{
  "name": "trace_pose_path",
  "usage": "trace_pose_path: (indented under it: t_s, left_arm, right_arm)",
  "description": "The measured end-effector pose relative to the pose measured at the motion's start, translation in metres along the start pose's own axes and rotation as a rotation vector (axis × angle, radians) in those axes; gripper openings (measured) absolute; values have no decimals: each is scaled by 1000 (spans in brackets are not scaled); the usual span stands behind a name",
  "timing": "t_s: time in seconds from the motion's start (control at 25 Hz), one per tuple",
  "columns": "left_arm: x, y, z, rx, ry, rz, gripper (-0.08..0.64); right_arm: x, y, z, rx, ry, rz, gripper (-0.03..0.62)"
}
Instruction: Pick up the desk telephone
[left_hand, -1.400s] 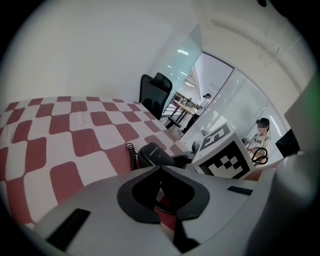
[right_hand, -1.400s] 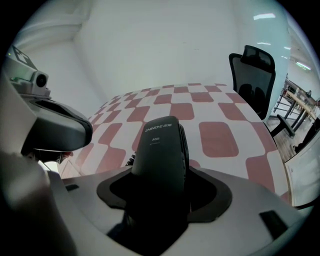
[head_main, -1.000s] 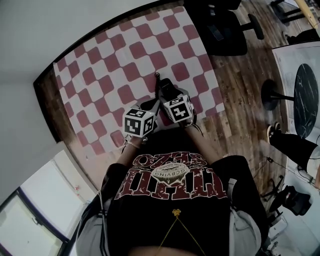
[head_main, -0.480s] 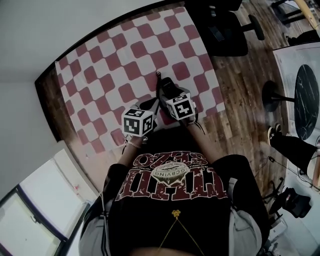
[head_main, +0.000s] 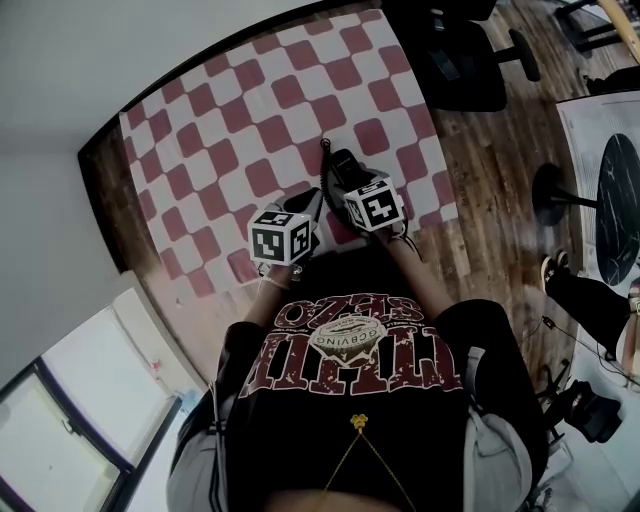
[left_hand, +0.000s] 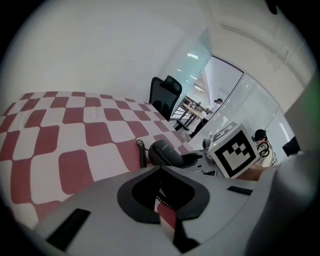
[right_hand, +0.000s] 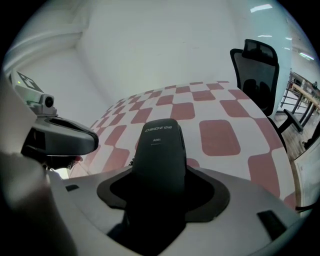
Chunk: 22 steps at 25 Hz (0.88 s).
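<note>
Grasping the phone (right_hand: 161, 150), the right hand-held gripper (right_hand: 160, 197) is by the checked surface's (right_hand: 220, 135) 5 o'clock edge. The left hand-held gripper (left_hand: 162, 202), at the phone's 8 o'clock, is clenched.

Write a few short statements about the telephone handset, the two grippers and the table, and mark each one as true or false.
1. The right gripper has its fingers closed on the black handset. True.
2. The tablecloth is checked blue and white. False: it is checked red and white.
3. A coiled cord shows at one end of the handset. True.
4. The black office chair stands on the table. False: it stands on the wooden floor beside the table.
5. The left gripper holds the handset. False: only the right gripper holds it; the left is alongside.
</note>
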<state>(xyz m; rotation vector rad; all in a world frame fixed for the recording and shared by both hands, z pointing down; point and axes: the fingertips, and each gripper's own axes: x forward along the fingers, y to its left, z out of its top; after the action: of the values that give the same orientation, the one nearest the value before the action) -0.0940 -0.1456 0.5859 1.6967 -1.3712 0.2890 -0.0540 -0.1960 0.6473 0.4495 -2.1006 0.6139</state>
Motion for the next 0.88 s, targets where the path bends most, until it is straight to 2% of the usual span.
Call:
trace_pose_path:
  t_s: [0.88]
  left_arm:
    - [12, -10, -4, -19, 3, 3, 8]
  right_arm:
    - [-20, 2, -9, -94, 57, 26, 284]
